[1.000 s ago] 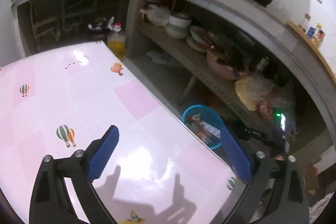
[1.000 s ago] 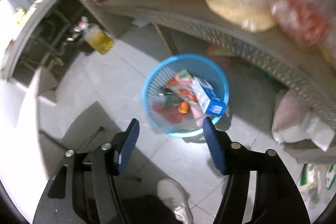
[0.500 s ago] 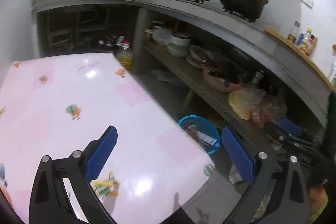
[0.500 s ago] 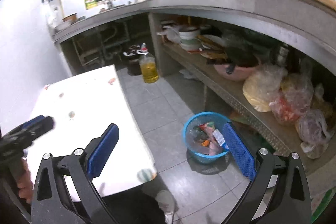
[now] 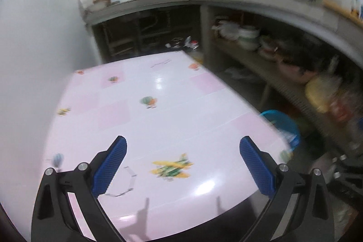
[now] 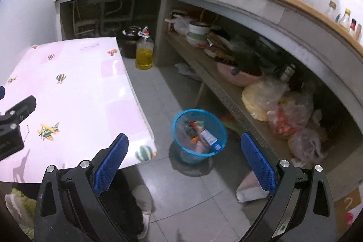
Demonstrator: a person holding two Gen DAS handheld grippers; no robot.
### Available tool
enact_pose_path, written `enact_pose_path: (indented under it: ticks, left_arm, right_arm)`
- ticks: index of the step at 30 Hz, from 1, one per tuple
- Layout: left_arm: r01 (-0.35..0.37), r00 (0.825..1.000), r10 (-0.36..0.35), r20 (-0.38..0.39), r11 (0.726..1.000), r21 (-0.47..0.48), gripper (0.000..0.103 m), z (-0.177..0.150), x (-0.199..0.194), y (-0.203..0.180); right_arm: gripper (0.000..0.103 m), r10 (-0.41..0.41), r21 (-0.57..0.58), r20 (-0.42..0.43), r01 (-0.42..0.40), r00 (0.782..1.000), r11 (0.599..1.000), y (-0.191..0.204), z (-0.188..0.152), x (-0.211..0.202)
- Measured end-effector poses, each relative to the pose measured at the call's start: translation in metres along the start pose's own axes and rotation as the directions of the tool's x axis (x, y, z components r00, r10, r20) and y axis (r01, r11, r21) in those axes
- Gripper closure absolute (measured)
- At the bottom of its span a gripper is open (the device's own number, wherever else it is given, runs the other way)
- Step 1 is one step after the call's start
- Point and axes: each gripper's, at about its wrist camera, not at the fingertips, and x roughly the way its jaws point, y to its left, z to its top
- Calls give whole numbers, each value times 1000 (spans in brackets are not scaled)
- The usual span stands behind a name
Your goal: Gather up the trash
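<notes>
Beside the table (image 6: 74, 83), the blue trash basket (image 6: 199, 135) on the floor now holds wrappers and a carton; the right gripper (image 6: 185, 159) has pulled up from it, jaws just spread wide, empty. Left gripper (image 5: 182, 166) hovers open over the bare tabletop — collection looks finished.

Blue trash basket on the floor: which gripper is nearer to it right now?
Right. The right gripper hangs open over the floor beside the blue trash basket; the left gripper is open over the pink table, farther away.
</notes>
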Motion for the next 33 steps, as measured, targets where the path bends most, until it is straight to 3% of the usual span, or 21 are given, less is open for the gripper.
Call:
enact_pose_path:
  ticks: [4,9,33]
  left_arm:
    - [-47,997,48,-62,999,22,5,-7,8,4]
    - [-55,993,56,-107,998,15,5,-13,16,10]
    - [-12,991,20,-135,998,60,5,-12,21,-10]
  right_arm:
    - [8,31,33,-39,-29,999,999,-2,-5,6]
    - [8,35,54,-66,-31,997,998,-5,-8,13]
    - [8,34,47,-66,-31,997,998,-10,-8,15]
